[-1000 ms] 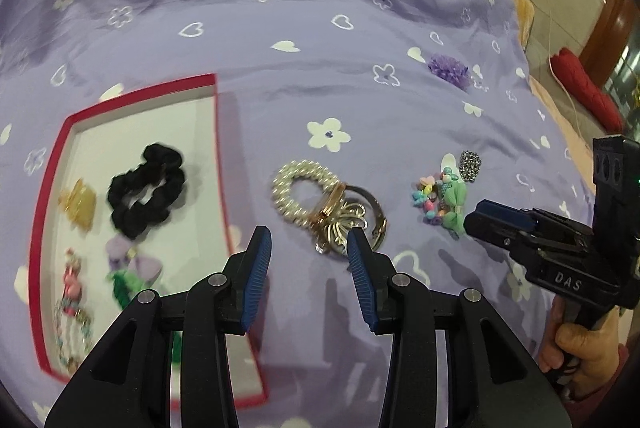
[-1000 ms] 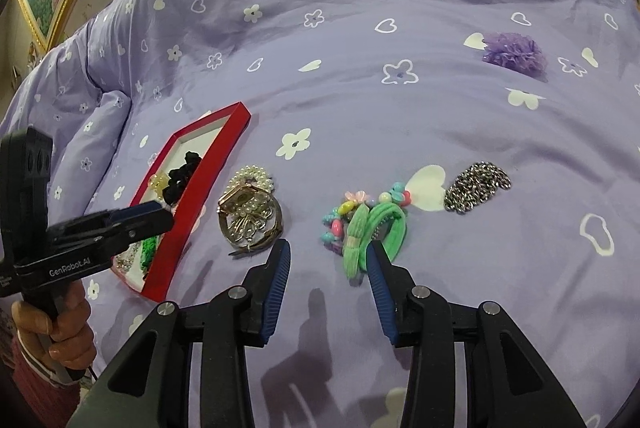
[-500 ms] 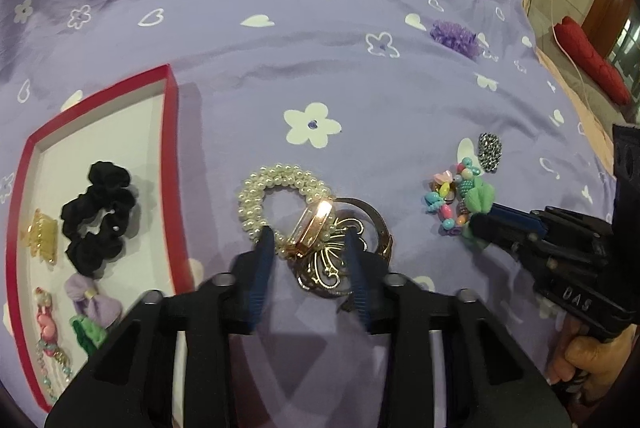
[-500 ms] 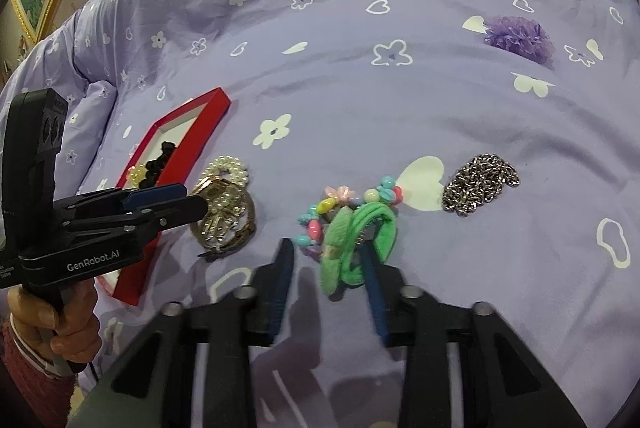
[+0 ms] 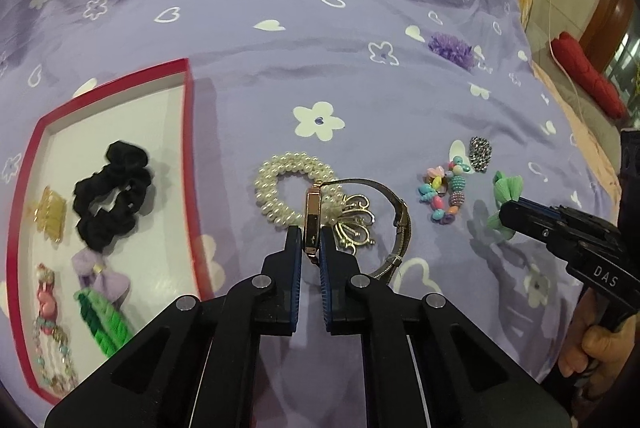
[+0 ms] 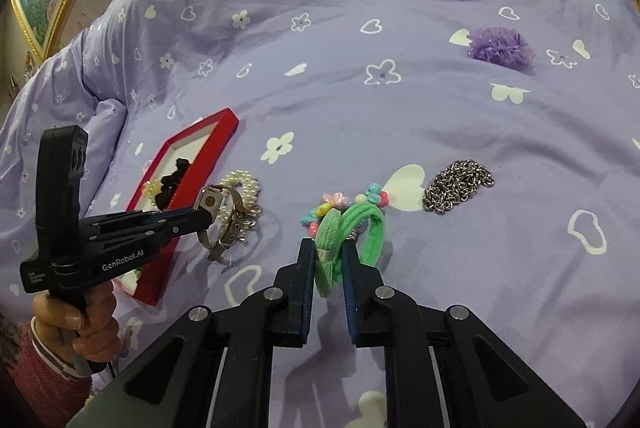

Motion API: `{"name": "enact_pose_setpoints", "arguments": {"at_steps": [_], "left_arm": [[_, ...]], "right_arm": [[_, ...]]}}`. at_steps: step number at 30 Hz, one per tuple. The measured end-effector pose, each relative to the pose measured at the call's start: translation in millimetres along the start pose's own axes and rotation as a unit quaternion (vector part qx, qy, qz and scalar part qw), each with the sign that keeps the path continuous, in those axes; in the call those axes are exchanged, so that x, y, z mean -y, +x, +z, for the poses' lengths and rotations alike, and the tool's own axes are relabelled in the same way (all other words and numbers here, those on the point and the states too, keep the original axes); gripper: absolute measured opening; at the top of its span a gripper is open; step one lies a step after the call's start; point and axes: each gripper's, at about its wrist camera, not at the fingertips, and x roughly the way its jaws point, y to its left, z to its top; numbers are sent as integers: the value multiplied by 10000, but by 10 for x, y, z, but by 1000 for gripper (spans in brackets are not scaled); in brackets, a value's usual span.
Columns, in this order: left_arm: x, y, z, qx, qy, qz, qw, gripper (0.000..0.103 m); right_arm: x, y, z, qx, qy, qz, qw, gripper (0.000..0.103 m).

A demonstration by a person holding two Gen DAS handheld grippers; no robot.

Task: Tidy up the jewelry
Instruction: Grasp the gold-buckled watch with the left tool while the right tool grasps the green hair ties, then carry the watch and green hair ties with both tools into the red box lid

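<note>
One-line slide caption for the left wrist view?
Left gripper shut on gold watch beside pearl bracelet, red tray at left.

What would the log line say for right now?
left gripper: shut on watch | right gripper: shut on green hair tie | red tray: partly filled

Both views were fisheye shots from cameras riding on the hand-held grippers, each looking forward and steeply down along its own two fingers at a purple bedspread (image 5: 280, 68). The left wrist camera sat close over the red tray (image 5: 188, 132) near the bedspread's left side, with the right gripper (image 5: 506, 218) entering at its right edge. The right wrist camera looked from further right, and the left gripper (image 6: 206, 214) showed at its left. The two views shared the tray, the pearl bracelet (image 5: 288, 188), the bead bracelet (image 6: 344, 206), the chain (image 6: 458, 186) and the purple flower (image 6: 500, 48).
</note>
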Motion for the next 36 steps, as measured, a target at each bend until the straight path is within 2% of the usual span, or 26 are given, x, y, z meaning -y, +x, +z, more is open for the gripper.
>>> {"name": "enact_pose_setpoints", "arguments": {"at_steps": [8,18,36], "left_arm": [[-189,-342,-164,243,-340,35,9991,7],[-516,-652,-355,452,-770,168,9959,7],[-1240,-1070,-727,634,-1393,676,9859,7]], "right_arm": [[-211,-83,-5,52,-110,219,9997,13],[-667,-14,14,-4,-464,531,9975,13],[-1538,327,-15,-279,-1084,1179,9867,13]]}}
